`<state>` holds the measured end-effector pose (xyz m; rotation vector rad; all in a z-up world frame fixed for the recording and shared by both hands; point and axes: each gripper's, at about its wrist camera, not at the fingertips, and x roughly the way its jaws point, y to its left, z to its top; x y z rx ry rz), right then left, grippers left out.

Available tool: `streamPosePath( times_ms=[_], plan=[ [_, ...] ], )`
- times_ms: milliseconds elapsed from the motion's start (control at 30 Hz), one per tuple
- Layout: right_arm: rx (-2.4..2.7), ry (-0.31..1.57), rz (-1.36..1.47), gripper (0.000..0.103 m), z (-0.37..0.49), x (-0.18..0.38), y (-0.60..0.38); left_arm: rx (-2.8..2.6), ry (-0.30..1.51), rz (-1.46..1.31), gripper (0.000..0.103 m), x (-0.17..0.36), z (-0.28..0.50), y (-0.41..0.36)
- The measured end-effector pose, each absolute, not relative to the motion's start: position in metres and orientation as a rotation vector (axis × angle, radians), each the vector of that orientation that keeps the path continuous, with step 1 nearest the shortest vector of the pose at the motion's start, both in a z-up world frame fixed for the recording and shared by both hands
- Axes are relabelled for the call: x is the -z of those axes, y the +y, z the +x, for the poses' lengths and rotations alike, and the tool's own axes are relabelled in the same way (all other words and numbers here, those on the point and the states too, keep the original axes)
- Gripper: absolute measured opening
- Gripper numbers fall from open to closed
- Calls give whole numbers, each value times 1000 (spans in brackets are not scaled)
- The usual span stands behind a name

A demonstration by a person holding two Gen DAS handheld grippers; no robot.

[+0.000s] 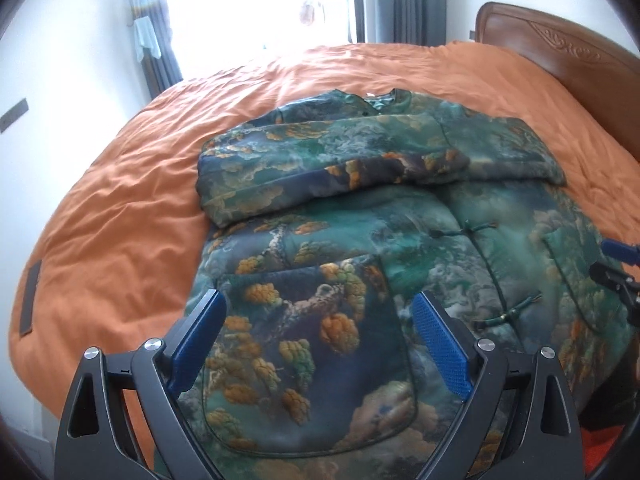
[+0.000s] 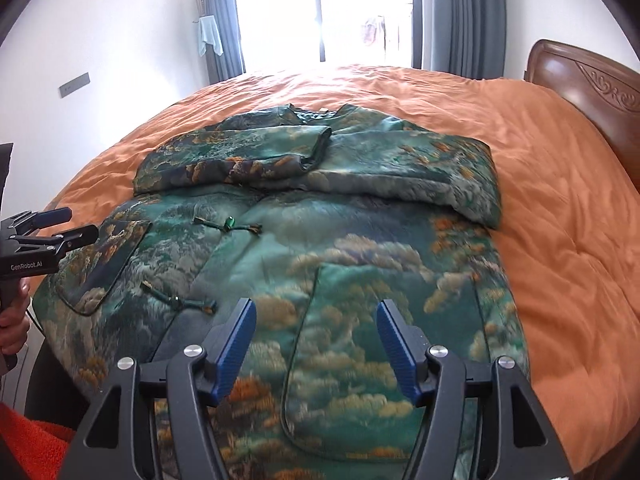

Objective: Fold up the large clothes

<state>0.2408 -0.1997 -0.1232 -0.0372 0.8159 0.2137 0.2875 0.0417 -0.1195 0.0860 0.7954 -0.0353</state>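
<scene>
A padded jacket (image 1: 344,240) (image 2: 304,248), green with orange and cream clouds and trees, lies front up on the orange bed. Both sleeves are folded across its chest, the left one (image 1: 320,164) over the right. My left gripper (image 1: 316,304) hangs open above the jacket's patch pocket (image 1: 304,352) near the hem, nothing between its blue pads. My right gripper (image 2: 314,312) is open over the other pocket (image 2: 372,352), also holding nothing. The left gripper also shows in the right wrist view (image 2: 76,226), held by a hand at the jacket's left edge.
The orange duvet (image 1: 120,208) (image 2: 560,208) covers the whole bed. A carved wooden headboard (image 1: 560,44) (image 2: 592,92) stands at the right. Behind the bed are a bright window (image 2: 320,12) and grey curtains (image 2: 464,16). A red-orange cloth (image 2: 36,444) lies low at the left.
</scene>
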Motion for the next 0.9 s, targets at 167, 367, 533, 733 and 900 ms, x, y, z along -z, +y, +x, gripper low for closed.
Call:
streamPosePath(
  times_ms=[167,367,533,733,900],
  plan=[
    [-208,810,-34,64,224,124,-206,41,778,75,95,113,281,36],
    [-211,814,-19,65,214,129,-207,37,782,79,95,115,276,33],
    [-208,808,0,65,211,128,-209,26,789,85,96,116,271,34],
    [-188,808,7,65,209,129,-217,-22,781,101,98,119,262,45],
    [-165,826,17,65,211,132,-223,-87,807,118,98,127,260,54]
  ],
)
